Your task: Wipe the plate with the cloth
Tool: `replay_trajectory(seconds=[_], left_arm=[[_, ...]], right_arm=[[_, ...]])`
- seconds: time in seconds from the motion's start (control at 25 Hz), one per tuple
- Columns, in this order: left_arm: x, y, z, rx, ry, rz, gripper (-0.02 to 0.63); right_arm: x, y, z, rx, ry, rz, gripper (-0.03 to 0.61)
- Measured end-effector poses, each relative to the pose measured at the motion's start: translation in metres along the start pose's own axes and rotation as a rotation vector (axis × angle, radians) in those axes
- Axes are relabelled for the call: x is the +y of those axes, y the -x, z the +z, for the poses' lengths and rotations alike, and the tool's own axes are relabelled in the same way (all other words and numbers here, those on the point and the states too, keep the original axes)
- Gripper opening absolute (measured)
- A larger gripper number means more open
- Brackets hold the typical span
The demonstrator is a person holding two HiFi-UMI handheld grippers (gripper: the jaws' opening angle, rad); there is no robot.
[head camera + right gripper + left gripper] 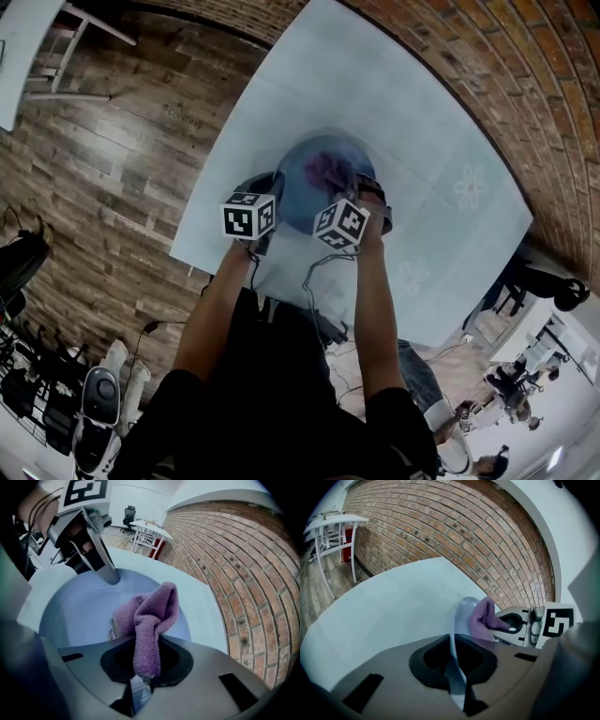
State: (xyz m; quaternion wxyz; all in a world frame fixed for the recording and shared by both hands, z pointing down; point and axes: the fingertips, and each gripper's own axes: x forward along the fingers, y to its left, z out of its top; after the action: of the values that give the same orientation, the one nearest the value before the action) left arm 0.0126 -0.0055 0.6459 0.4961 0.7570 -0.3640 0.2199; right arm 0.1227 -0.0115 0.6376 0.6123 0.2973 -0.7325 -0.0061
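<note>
A pale blue plate (pixel 302 180) lies on the light table (pixel 375 103). My left gripper (pixel 270 204) is shut on the plate's left rim. In the left gripper view the rim (pixel 456 634) runs edge-on between the jaws of that gripper (pixel 457 679). A purple cloth (pixel 328 171) rests on the plate's inner face. My right gripper (pixel 354 192) is shut on one end of it. In the right gripper view the cloth (pixel 150 613) hangs from my right gripper (pixel 140 679) onto the plate (pixel 79 616), with the left gripper (pixel 111 576) at the far rim.
The table's left edge (pixel 202 202) drops to a wooden floor (pixel 103 159). A brick wall (pixel 454 536) runs along the table's far side. A white side table (pixel 333 527) stands on the floor beyond. Faint flower prints (pixel 469 186) mark the tabletop right of the plate.
</note>
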Motion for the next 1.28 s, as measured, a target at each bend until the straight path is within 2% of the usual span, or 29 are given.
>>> replay_trajectory(seconds=[0.24, 0.52, 0.64, 0.76, 1.28], left_arm=[[0.000, 0.000, -0.001, 0.001, 0.001, -0.002, 0.044], [0.001, 0.001, 0.000, -0.002, 0.000, 0.003, 0.044], [-0.001, -0.001, -0.002, 0.003, 0.004, 0.002, 0.044], [-0.002, -0.001, -0.001, 0.002, 0.000, -0.001, 0.044], [-0.001, 0.000, -0.001, -0.014, -0.013, 0.015, 0.044]], right_arm=[[-0.018, -0.007, 0.002, 0.000, 0.008, -0.013, 0.066], [-0.039, -0.013, 0.002, 0.008, 0.076, -0.037, 0.067], [-0.043, -0.008, -0.001, -0.017, 0.105, -0.081, 0.067], [-0.045, -0.009, -0.010, 0.003, 0.134, -0.121, 0.067], [-0.040, -0.005, -0.032, 0.057, 0.074, -0.090, 0.066]])
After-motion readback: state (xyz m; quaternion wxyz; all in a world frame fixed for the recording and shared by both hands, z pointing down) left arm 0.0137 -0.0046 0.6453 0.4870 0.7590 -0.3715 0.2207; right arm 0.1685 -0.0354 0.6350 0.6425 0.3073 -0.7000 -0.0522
